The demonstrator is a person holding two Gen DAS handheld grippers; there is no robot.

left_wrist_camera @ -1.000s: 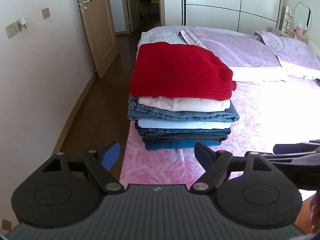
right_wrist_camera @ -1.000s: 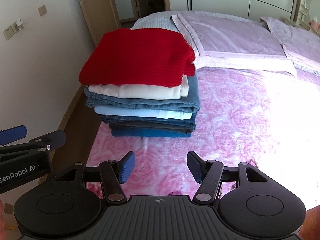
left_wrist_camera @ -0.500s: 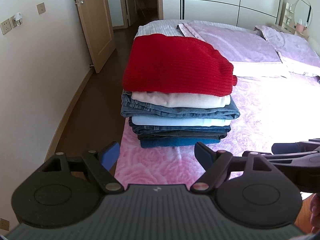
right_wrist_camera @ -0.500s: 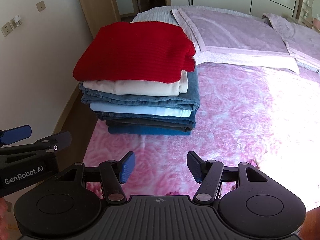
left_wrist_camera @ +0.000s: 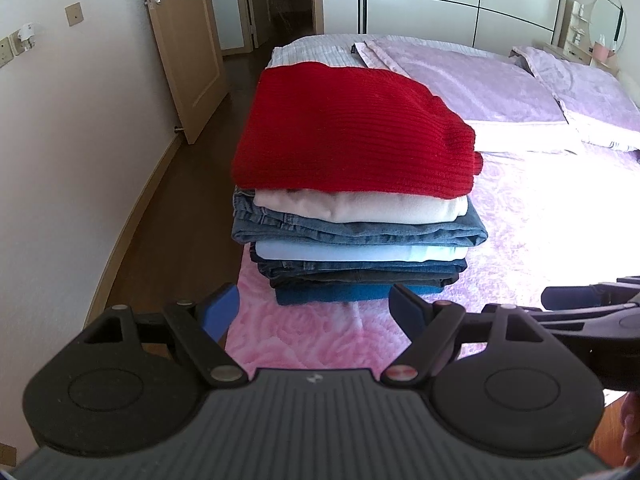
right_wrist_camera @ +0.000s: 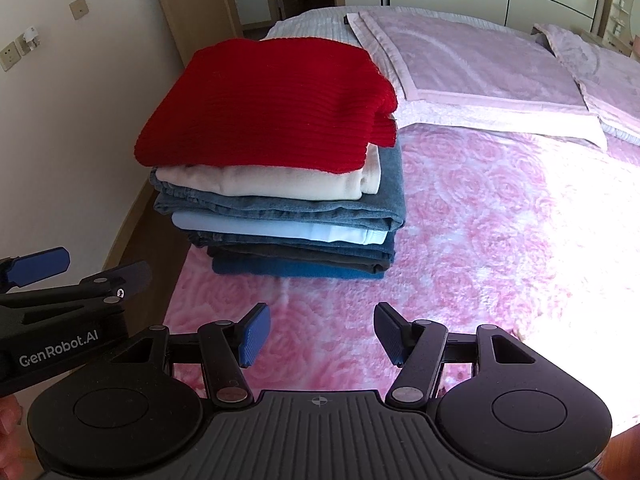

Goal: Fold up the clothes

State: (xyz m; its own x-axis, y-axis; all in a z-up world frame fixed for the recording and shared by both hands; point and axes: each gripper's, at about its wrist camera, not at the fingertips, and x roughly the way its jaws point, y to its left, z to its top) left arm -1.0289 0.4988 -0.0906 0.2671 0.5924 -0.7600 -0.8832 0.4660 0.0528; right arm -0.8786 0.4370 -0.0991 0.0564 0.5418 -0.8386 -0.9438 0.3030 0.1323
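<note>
At nine o'clock in the right wrist view the left gripper (right_wrist_camera: 76, 270) reads "GenRobot.AI" on its side; its blue-padded jaws stand apart, empty. The stack of folded clothes (right_wrist_camera: 280, 184), red sweater (right_wrist_camera: 264, 104) topmost, lies at twelve o'clock on the pink bedspread (right_wrist_camera: 480, 240). The right gripper (right_wrist_camera: 322, 336) gapes empty at six o'clock. A small label on the lilac quilt (right_wrist_camera: 472, 64) is probably unreadable.

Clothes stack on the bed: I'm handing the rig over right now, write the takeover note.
Left claw: open, empty, short of the stack.
Right claw: open, empty, beside the left.
Stack: folded clothes at the edge of the pink bedspread, red sweater on top, cream layer, jeans and blue pieces beneath.
Done: everything visible is folded and stacked.
Left: no unfolded garment in view; check beyond these views.
</note>
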